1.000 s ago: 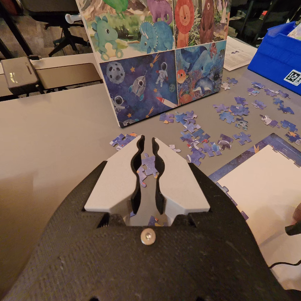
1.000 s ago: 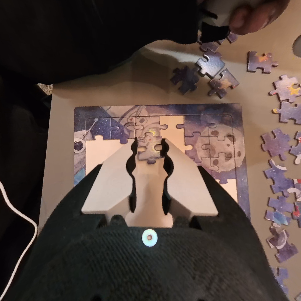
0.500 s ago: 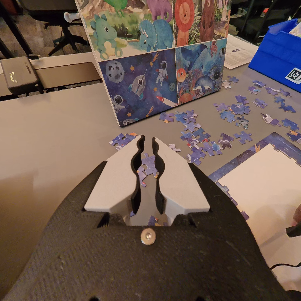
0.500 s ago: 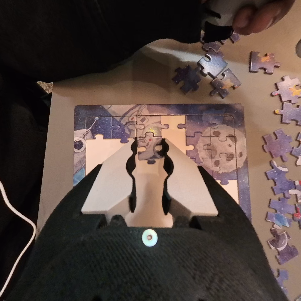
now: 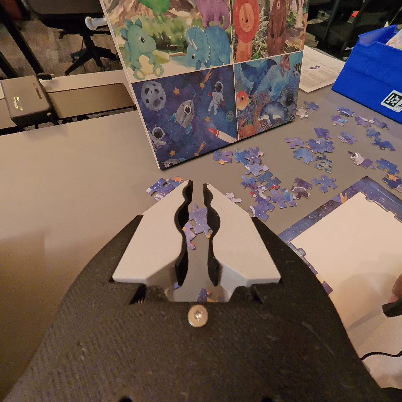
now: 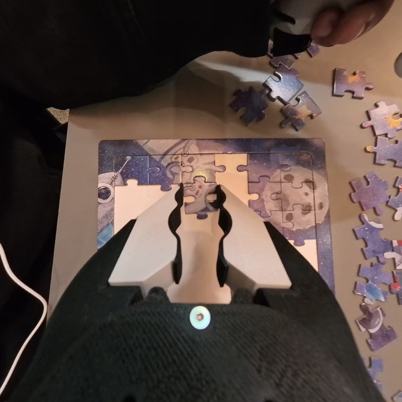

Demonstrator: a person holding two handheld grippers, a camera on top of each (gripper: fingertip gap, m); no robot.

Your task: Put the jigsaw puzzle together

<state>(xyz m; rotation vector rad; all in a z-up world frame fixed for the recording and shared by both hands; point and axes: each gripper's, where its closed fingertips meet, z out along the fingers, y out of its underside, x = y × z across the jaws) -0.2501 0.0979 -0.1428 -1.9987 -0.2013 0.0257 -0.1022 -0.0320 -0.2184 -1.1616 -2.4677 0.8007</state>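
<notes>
Sliding up-frame, the right gripper (image 6: 199, 186) stays clamped on the astronaut puzzle piece (image 6: 199, 196), now nested under the tray (image 6: 322, 195) row; the left gripper (image 5: 198, 186) idles narrowly apart, empty, above loose pieces (image 5: 201, 219) on the bench (image 5: 76, 174).

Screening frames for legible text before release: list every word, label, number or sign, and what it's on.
Printed sheet behind the picture box: lines of print, too small to read.
White sticker on the blue bin: square code marker and characters, cut off by the frame edge.
Grey device, far left: faint mark, blurred.
Picture box, loose puzzle pieces, puzzle tray: pictures only.
</notes>
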